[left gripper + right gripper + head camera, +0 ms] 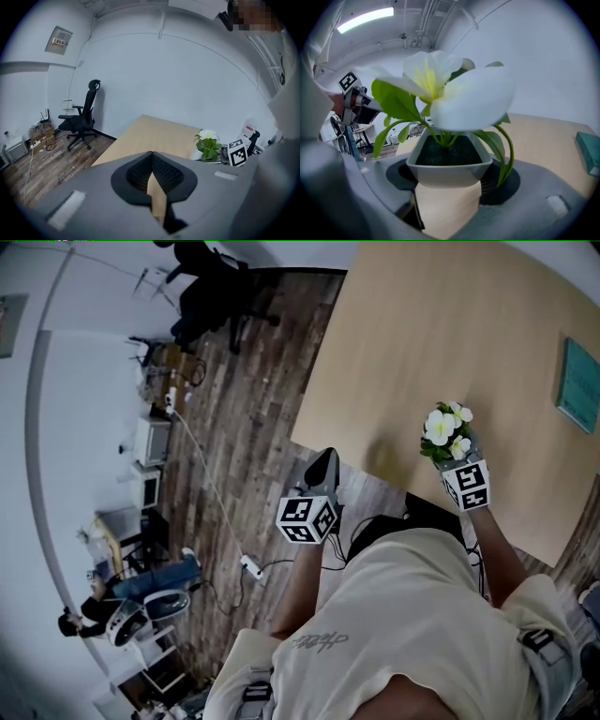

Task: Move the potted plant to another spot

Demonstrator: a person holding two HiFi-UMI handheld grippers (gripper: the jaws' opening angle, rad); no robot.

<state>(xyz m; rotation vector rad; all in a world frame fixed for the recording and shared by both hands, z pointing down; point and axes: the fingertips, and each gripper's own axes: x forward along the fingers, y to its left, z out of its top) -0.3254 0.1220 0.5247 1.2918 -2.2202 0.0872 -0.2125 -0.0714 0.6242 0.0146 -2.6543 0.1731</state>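
Far left, an office chair [211, 287] stands on a dark wood floor [244, 427]. Next, the left gripper [320, 470] hangs at the near edge of a light wood table [450, 324]. Its jaws are pressed together at the tips, with nothing between them. To its right, the right gripper [452, 457] is over the table near that same edge. Its jaws are spread and clamped on the two sides of a grey pot [449, 166]. The plant [447, 432] stands upright in that grip, white flowers above green leaves. Whether the pot touches the table cannot be told. Far right, a teal object [578, 385] lies on the table, well apart.
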